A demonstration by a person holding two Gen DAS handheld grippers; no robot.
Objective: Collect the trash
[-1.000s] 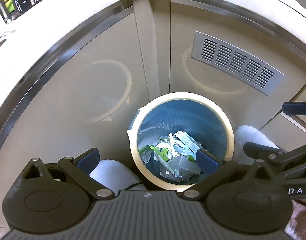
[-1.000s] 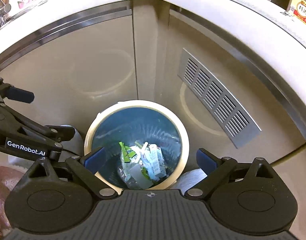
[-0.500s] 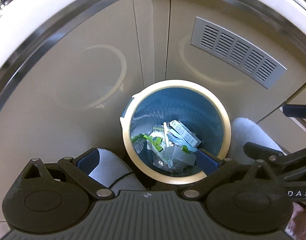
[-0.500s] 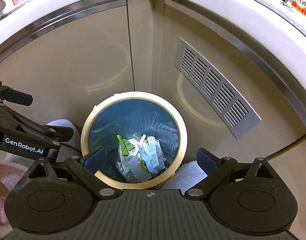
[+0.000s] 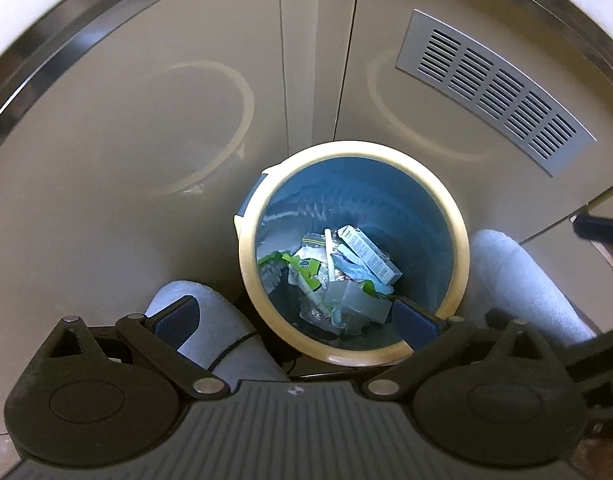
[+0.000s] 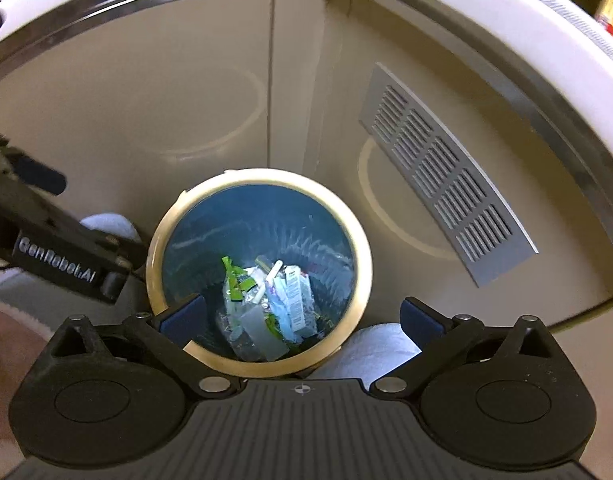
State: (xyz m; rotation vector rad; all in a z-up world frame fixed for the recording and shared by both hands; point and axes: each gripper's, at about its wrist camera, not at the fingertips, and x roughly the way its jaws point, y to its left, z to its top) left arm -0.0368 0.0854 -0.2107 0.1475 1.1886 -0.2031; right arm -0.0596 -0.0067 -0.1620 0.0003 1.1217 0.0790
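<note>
A round bin (image 5: 462, 240) with a cream rim and blue inside stands on the floor in a cabinet corner. At its bottom lies a trash pile (image 5: 338, 276) of wrappers, a small white carton and clear plastic. My left gripper (image 5: 294, 318) hangs open above the bin's near rim, holding nothing. In the right wrist view the same bin (image 6: 362, 248) and trash pile (image 6: 266, 300) lie below my right gripper (image 6: 302, 318). Its jaws are opening wide with nothing between them. Both grippers point steeply down.
Beige cabinet doors meet in a corner behind the bin, with a grey vent grille (image 5: 494, 88) on the right door. A white countertop edge (image 6: 506, 40) curves above. A person's feet in pale slippers (image 5: 218, 332) (image 5: 522, 280) flank the bin.
Both grippers have sunk toward the bin, which now looks larger and closer. The countertop items have slid out of the top of both views.
</note>
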